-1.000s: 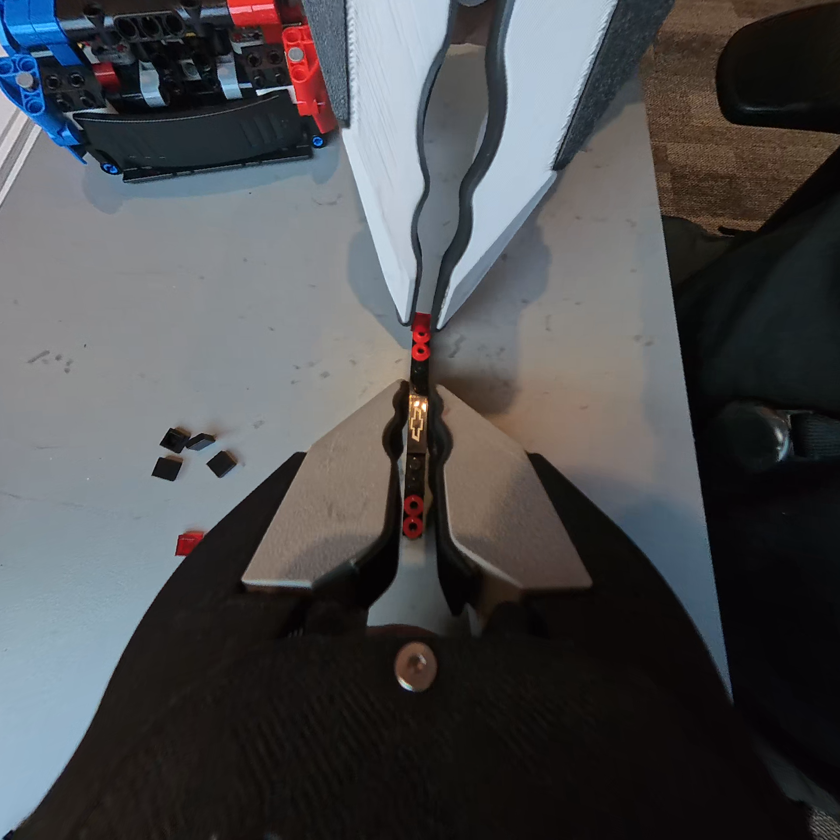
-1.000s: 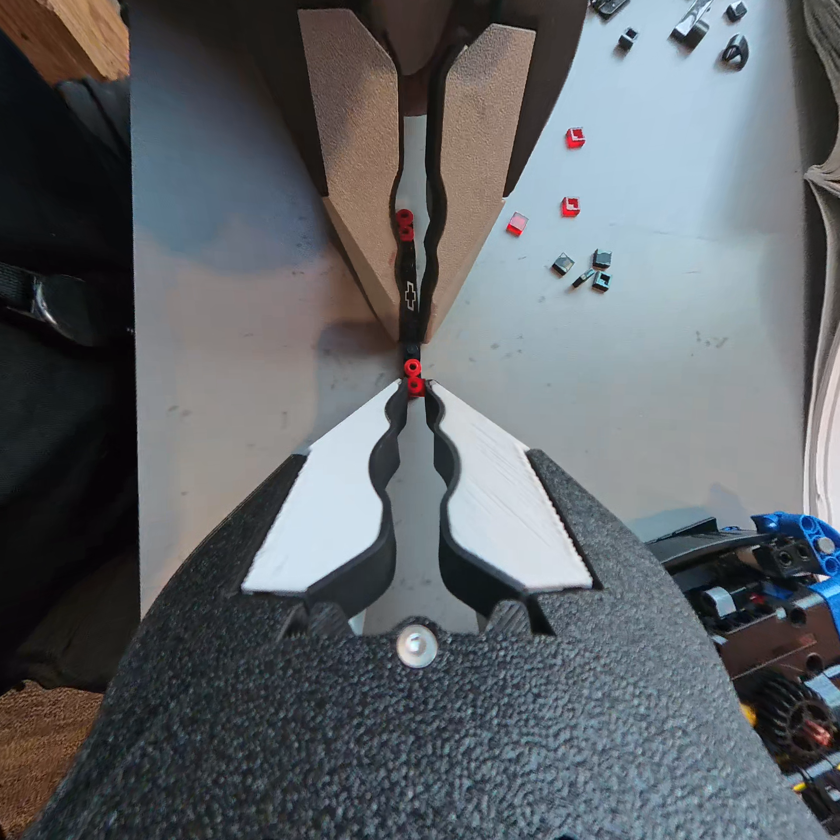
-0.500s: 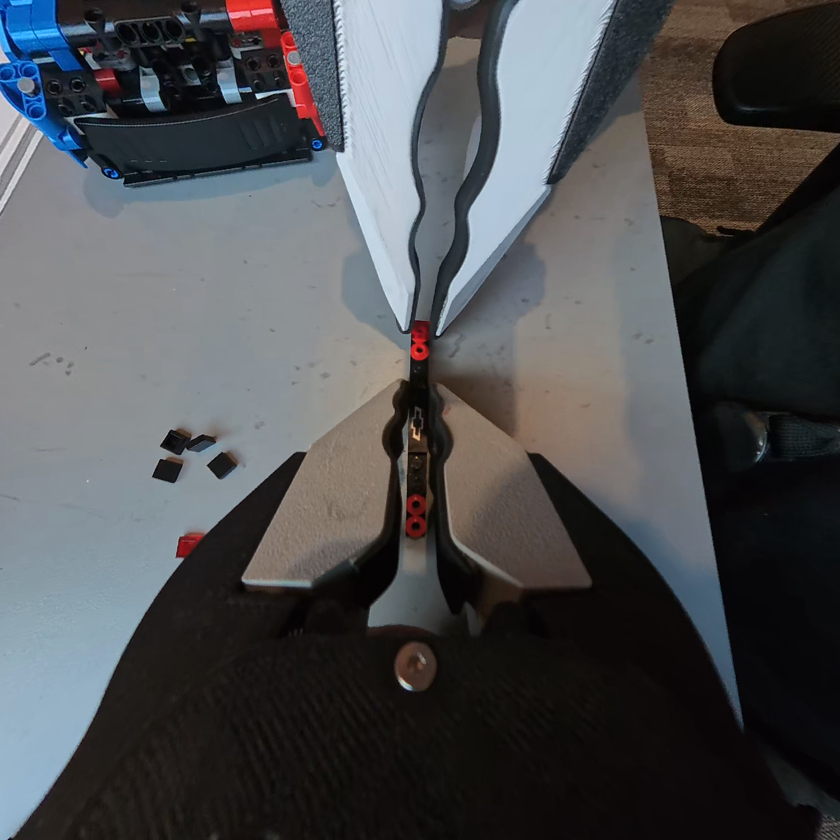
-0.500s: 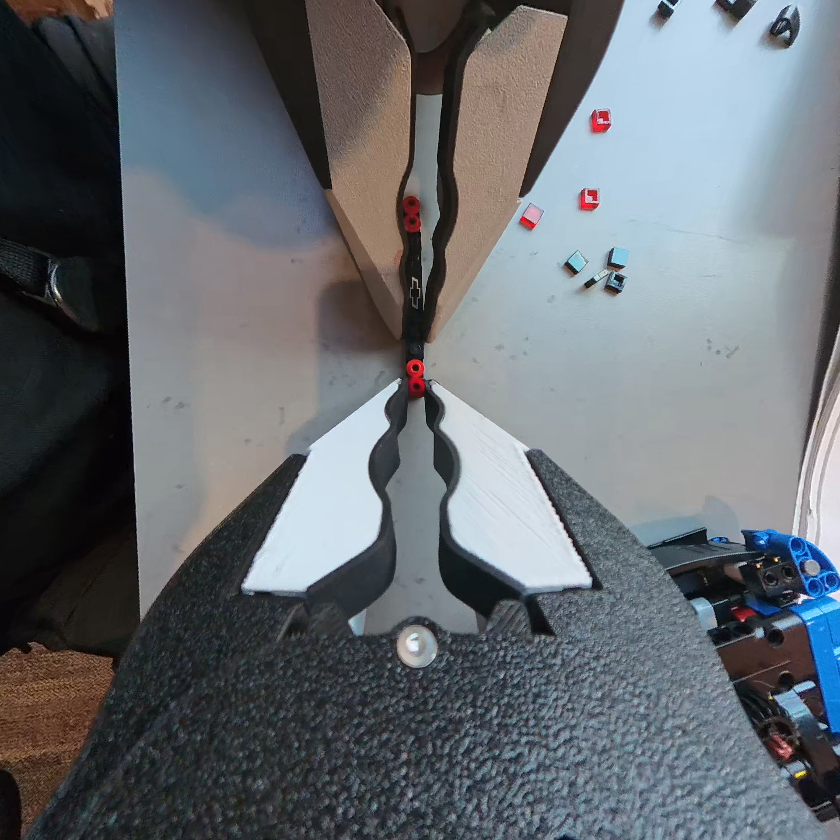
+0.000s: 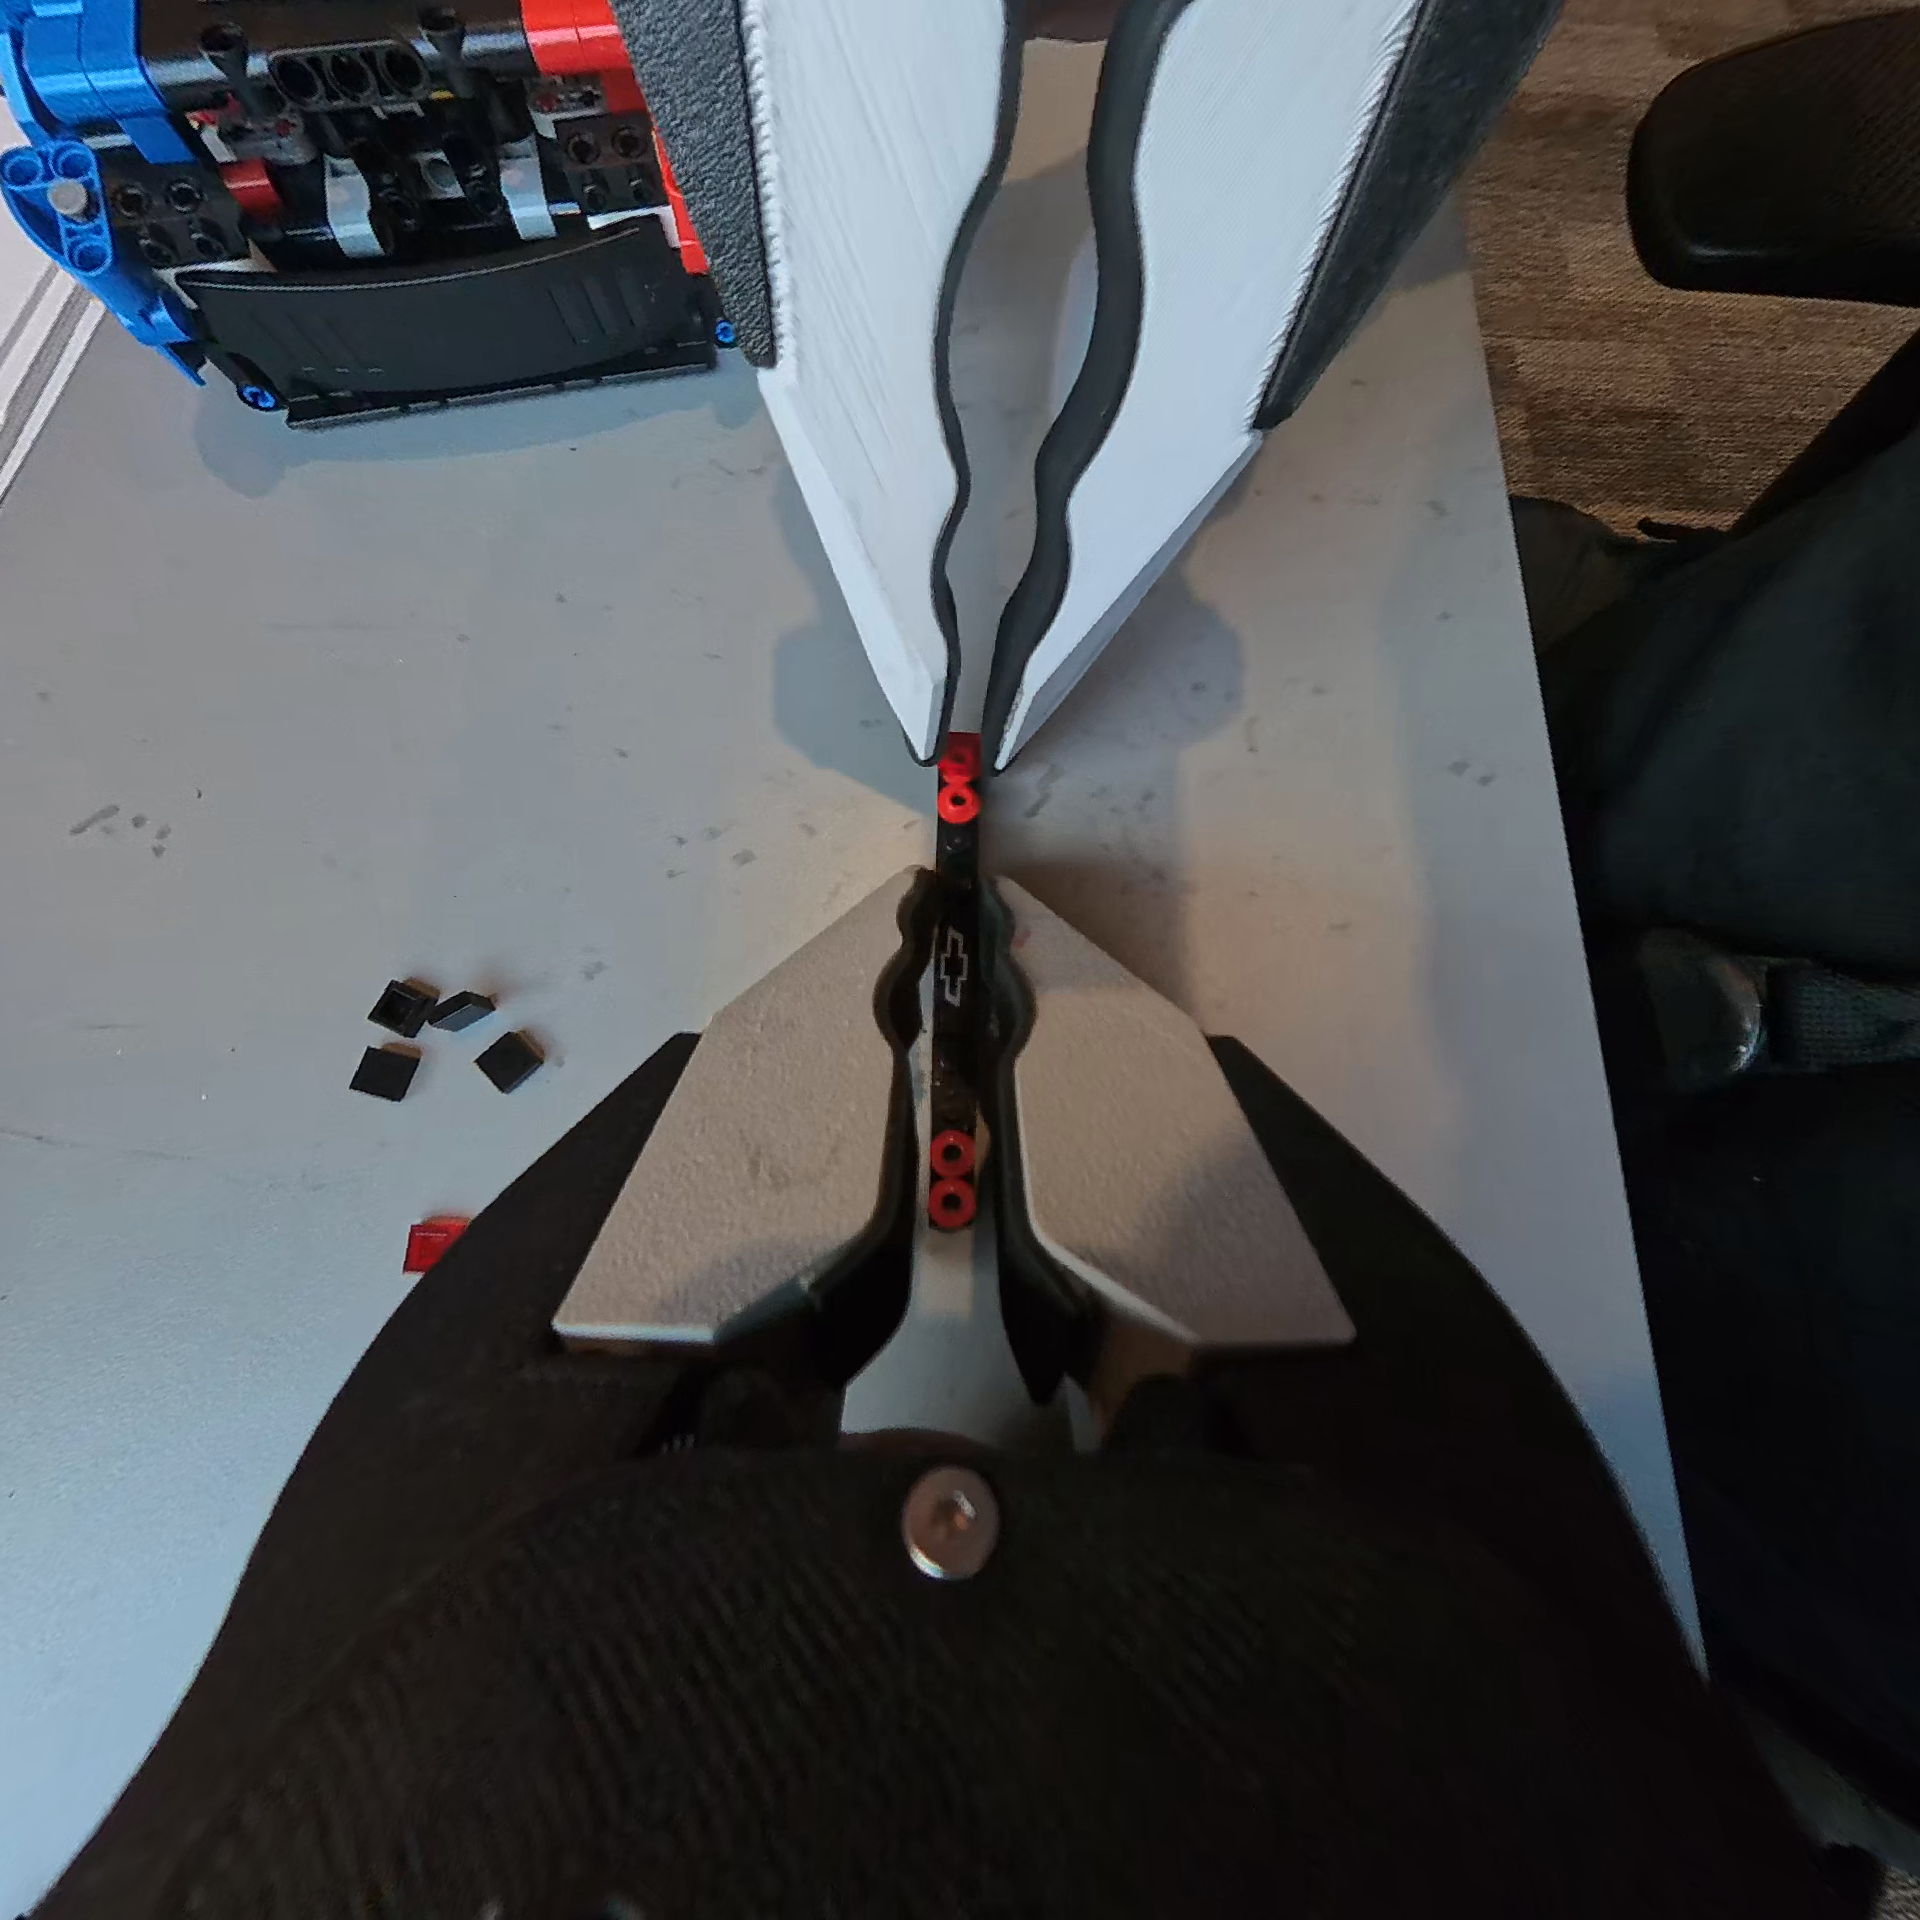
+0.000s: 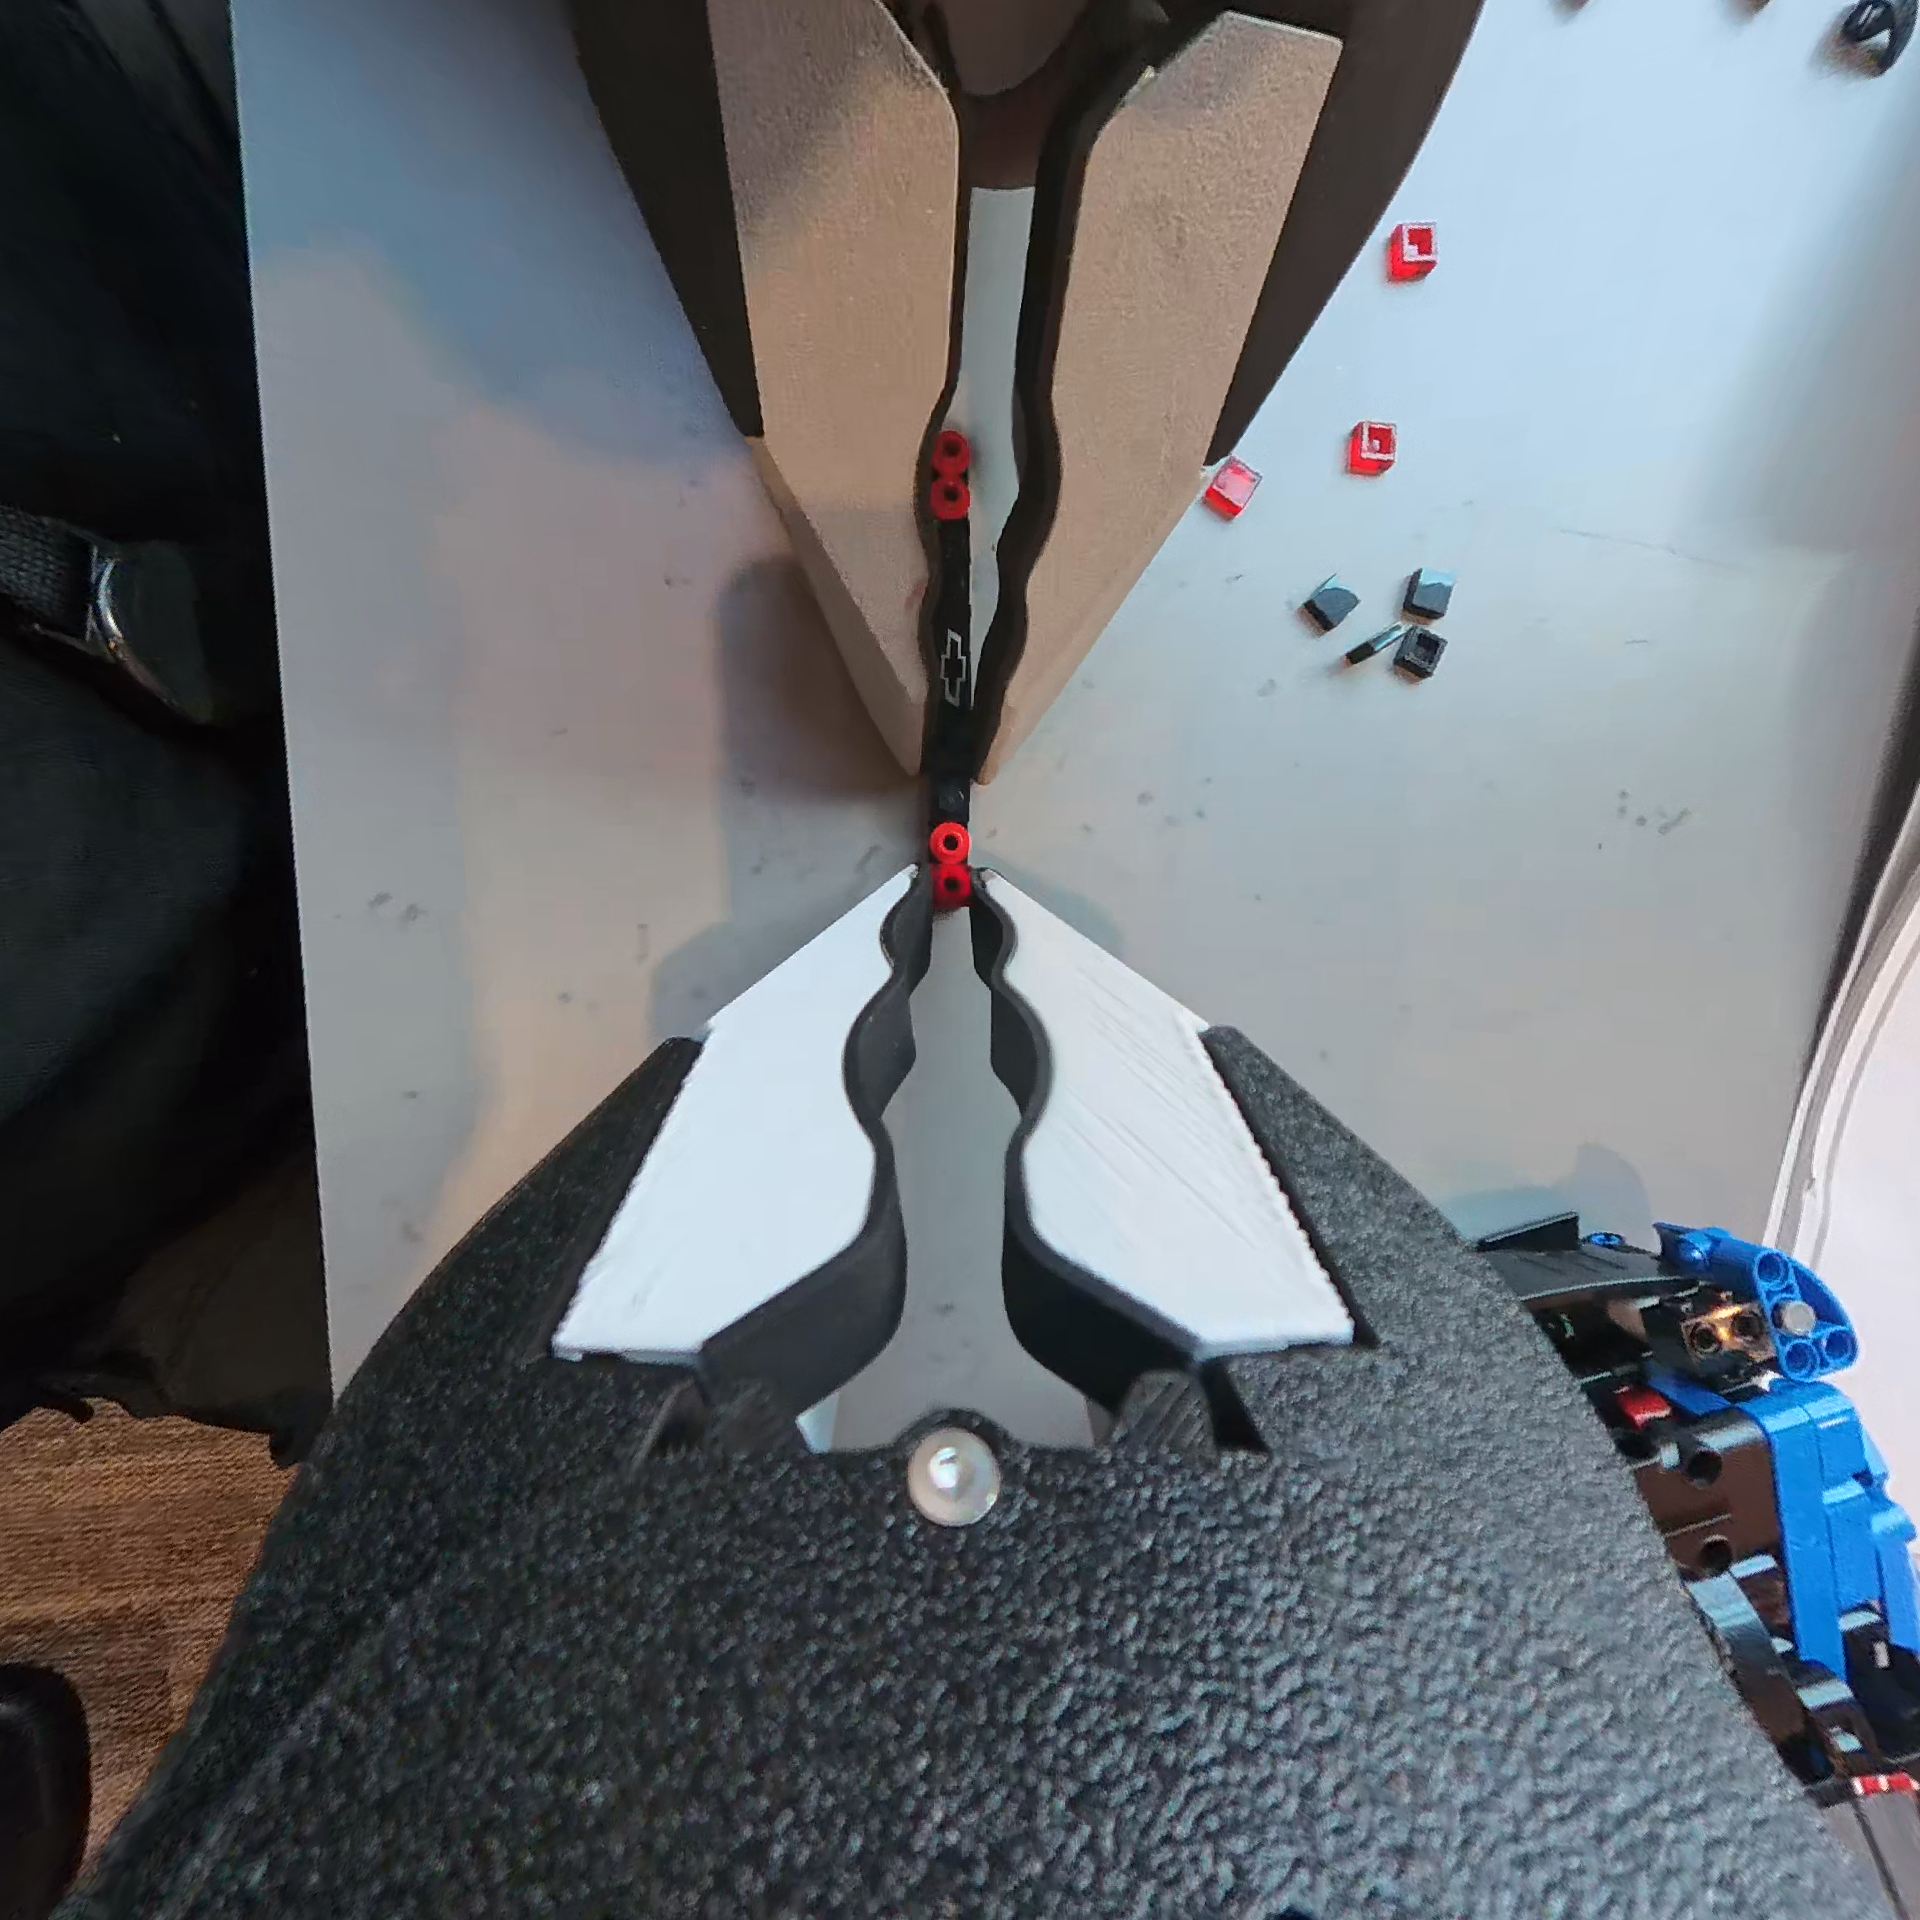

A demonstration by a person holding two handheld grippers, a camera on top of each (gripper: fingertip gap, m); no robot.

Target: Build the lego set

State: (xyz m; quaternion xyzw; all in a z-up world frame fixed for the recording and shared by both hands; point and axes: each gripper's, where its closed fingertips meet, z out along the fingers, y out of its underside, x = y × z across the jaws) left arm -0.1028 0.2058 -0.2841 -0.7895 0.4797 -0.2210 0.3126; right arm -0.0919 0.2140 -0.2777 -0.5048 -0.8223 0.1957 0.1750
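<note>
- A grey table (image 5: pixel 416 727) fills both views; its edge and brown carpet (image 5: pixel 1558 312) beyond it are seen in the left wrist view, with a dark chair (image 5: pixel 1787 156) at the far right.
- A part-built model (image 5: pixel 416 208) in black, blue and red is seen whole at the table's far left in the left wrist view; only its blue corner (image 6: pixel 1766 1403) is caught in the right wrist view.
- The left gripper (image 5: pixel 956 883) is closed on the middle of a thin black beam (image 5: pixel 954 966), which is held above the table between the two grippers.
- The right gripper (image 6: pixel 951 883) is closed on the beam's (image 6: pixel 951 675) end, at a pair of red bushes (image 6: pixel 950 862).
- A second red pair (image 5: pixel 951 1179) sits at the beam's other end, between the left fingers.
- Four small black tiles (image 6: pixel 1382 623) are clustered on the table, well apart from the beam.
- Three red tiles (image 6: pixel 1371 447) are shown by the right wrist view; only one (image 5: pixel 431 1242) is shown by the left, half hidden.
- More dark pieces (image 6: pixel 1870 21) are cut off at the right view's top corner.
</note>
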